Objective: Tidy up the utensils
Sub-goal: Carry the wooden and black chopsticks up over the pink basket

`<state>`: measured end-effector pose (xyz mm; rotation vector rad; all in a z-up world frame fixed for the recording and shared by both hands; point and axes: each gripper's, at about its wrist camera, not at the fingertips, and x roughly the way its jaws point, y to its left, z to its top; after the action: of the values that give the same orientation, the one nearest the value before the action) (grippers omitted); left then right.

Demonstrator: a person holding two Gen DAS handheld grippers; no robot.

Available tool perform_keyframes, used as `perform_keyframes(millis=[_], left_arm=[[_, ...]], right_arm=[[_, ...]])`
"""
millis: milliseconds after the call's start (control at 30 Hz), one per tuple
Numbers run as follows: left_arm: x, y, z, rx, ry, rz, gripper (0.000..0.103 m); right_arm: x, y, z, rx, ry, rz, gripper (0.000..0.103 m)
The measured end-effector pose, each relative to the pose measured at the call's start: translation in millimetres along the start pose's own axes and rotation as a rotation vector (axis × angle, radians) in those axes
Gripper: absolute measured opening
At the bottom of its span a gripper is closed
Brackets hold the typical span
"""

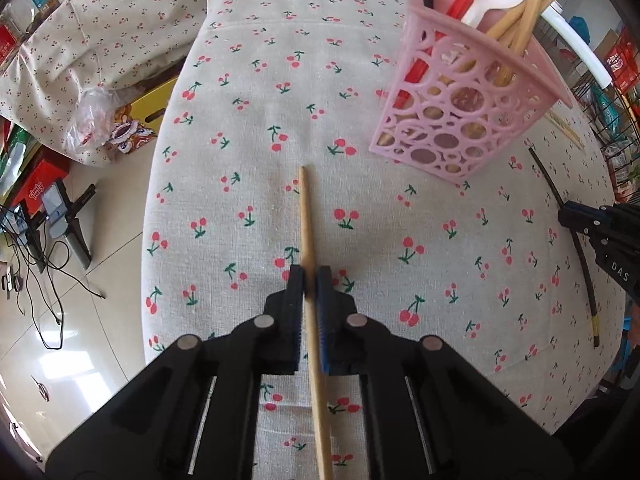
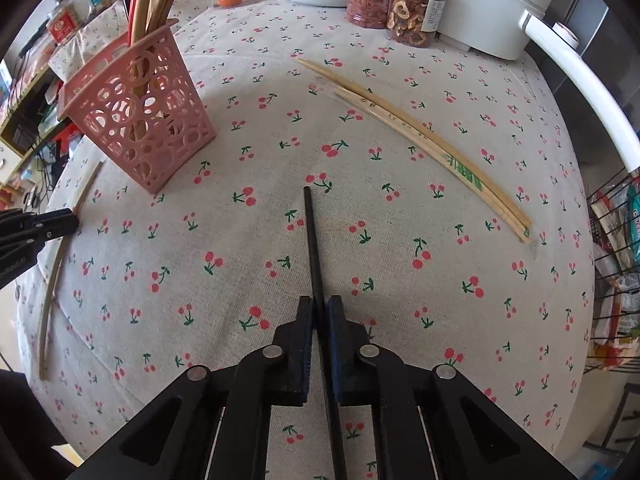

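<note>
Left gripper (image 1: 310, 276) clamps a pale wooden chopstick (image 1: 307, 216) and right gripper (image 2: 320, 307) a slim black chopstick (image 2: 311, 236), each lengthwise for tip-first loading into the pink perforated plastic basket (image 1: 452, 120) at one o'clock.

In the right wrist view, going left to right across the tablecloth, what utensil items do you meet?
Wooden chopstick in the left gripper → pink basket → black chopstick in the right gripper → wrapped chopstick pair.

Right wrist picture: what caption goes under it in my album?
Right gripper pinching a black chopstick over the cherry tablecloth, pink basket nearby.
</note>
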<state>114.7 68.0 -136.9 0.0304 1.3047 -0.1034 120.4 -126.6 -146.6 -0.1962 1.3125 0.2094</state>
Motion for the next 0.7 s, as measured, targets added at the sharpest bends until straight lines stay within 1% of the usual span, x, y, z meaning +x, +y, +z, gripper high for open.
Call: perform_keyframes(millis=[100,200,267,400,567,633,700], left_arm=[[-13,0,-4,-0.044,-0.039,-0.026,0.007],[-46,-1,-5,-0.058,-0.14,-0.044,0.007],[-70,1,-6,-0.07,-0.212,-0.069,0.007],[-113,2,-12,-0.084,-0.359,-0.098,0.007],[-155,8,-13,-0.109,-0.551,-0.168,0.007],[-170,9,-11,-0.114,-0.623,-0.183,0.007],[-183,11,-8,-0.117,-0.698,-0.191,0.007]], right_arm=[[-3,8,0,-0.027,0.002,-0.055,0.005],[-21,16,-3,-0.008,-0.053,-0.037,0.005],[-48,11,-7,-0.003,-0.128,-0.02,0.005],[-101,13,-15,0.026,-0.295,0.06,0.005],[-147,15,-21,0.032,-0.464,0.098,0.005],[-162,11,-22,0.033,-0.531,0.117,0.005],[-177,8,-22,0.037,-0.597,0.115,0.005]])
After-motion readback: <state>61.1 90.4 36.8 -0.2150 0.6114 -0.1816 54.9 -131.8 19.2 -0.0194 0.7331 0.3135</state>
